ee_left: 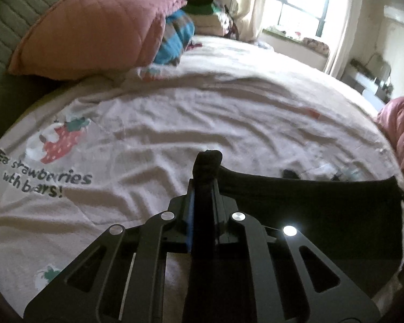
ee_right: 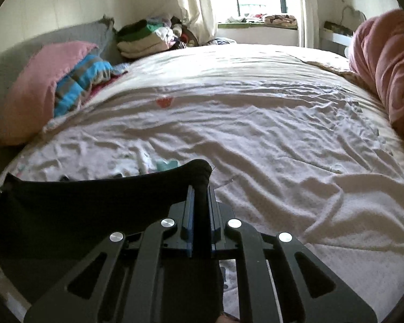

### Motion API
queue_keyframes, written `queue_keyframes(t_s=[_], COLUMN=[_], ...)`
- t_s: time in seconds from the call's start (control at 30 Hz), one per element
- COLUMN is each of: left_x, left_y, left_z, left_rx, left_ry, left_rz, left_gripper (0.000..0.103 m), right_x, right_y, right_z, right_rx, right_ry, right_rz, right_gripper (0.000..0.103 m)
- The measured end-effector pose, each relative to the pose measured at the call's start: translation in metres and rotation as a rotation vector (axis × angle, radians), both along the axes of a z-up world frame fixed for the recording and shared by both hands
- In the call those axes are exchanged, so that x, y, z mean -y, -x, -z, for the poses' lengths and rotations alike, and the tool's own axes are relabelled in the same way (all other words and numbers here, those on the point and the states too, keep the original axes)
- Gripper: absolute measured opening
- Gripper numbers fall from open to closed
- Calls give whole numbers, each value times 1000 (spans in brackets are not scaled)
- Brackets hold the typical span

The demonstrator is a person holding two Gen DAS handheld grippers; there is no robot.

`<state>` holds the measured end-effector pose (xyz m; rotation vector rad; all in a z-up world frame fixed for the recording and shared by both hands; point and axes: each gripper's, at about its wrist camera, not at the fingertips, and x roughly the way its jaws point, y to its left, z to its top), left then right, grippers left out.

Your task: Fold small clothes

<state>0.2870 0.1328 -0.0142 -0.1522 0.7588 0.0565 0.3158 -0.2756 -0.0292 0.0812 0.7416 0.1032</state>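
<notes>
Black soft garment [ee_left: 309, 210], limp and matte, hangs stretched between left claw [ee_left: 205, 188] and right claw [ee_right: 200, 196], each clamped on a bunched corner, above the wrinkled strawberry-print bed sheet [ee_right: 256, 134].

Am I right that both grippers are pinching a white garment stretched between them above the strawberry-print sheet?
Not quite: the garment is black, not white, as the left wrist view shows. The rest holds: the left gripper and right gripper each pinch an end, and it stretches between them above the strawberry-print sheet.
</notes>
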Motion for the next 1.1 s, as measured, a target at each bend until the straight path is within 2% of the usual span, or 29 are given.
queue_keyframes(t_s=[0.1, 0.27, 0.37, 0.4, 0.43, 0.47, 0.53, 0.6, 0.63, 0.73, 0.87, 1.03, 1.1], left_x=[-2, -5, -8, -8, -8, -8, -6, -2, 0, 8, 22, 34, 39], left_y=[-5, -1, 4, 7, 11, 15, 22, 31, 34, 46, 59, 72, 76], left_z=[20, 31, 26, 23, 18, 13, 5, -5, -8, -18, -23, -18, -12], left_rx=[-48, -71, -65, -60, -53, -43, -33, -15, -12, -5, -18, -39, -50], left_ry=[-8, -32, -23, -22, -21, -20, -26, -39, -42, -32, -46, 12, 10], left_rz=[-5, -32, -51, -58, -63, -71, -78, -83, -82, -65, -34, 14, 25], left_gripper=[6, 20, 24, 25, 31, 40, 44, 44, 46, 59, 67, 72, 72], right_x=[-5, -11, -9, -7, -3, -2, 1, 3, 2, -4, -20, -41, -46], right_y=[-5, -8, -5, -2, 3, 7, 16, 29, 34, 53, 76, 99, 105], right_z=[16, 39, 44, 43, 40, 38, 33, 26, 22, 10, -1, 0, 3], right_rx=[-39, -109, -135, -141, -141, -139, -135, -122, -114, -93, -73, -87, -96], right_ry=[43, 100, 115, 95, 74, 73, 67, 33, 26, -3, -17, 19, 40], right_rz=[25, 62, 86, 91, 96, 96, 96, 77, 64, 13, -75, -159, -177], right_gripper=[8, 9, 15, 20, 27, 30, 34, 36, 40, 44, 49, 51, 52])
